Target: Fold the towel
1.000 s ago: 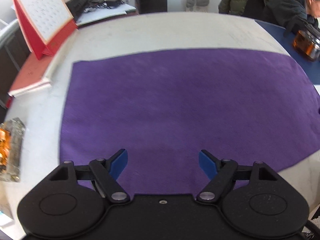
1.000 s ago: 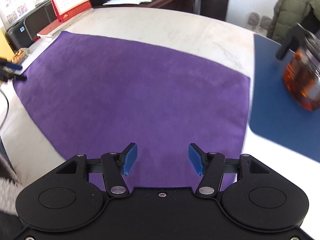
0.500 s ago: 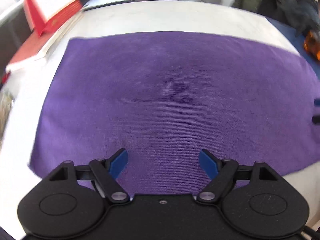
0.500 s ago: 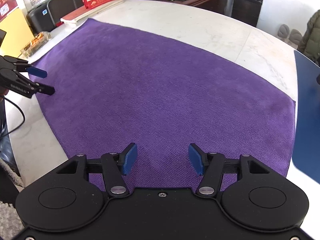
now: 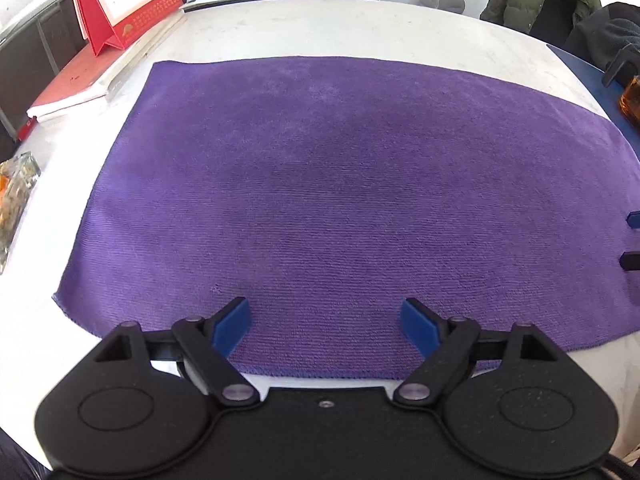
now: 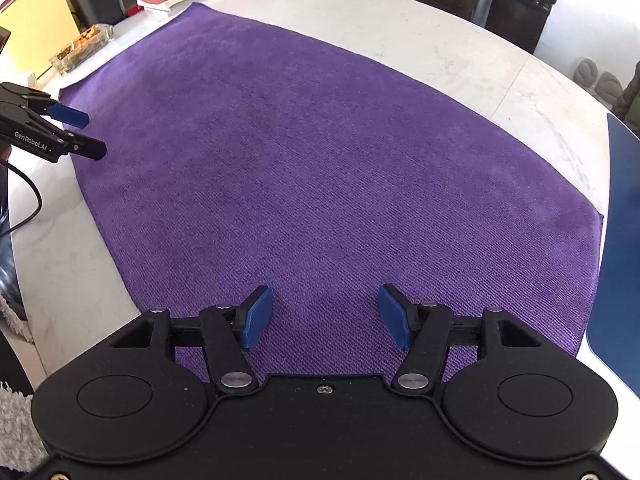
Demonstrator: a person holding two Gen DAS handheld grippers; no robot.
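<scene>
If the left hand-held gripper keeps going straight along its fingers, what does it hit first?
Most likely the purple towel: the left hand-held gripper, jaws open, points across it lying flat on the white table. Nothing stands in that line; its height above the cloth is unclear.

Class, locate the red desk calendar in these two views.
The red desk calendar stands at the far left in the left wrist view, on a red book beyond the purple towel's far left corner.
</scene>
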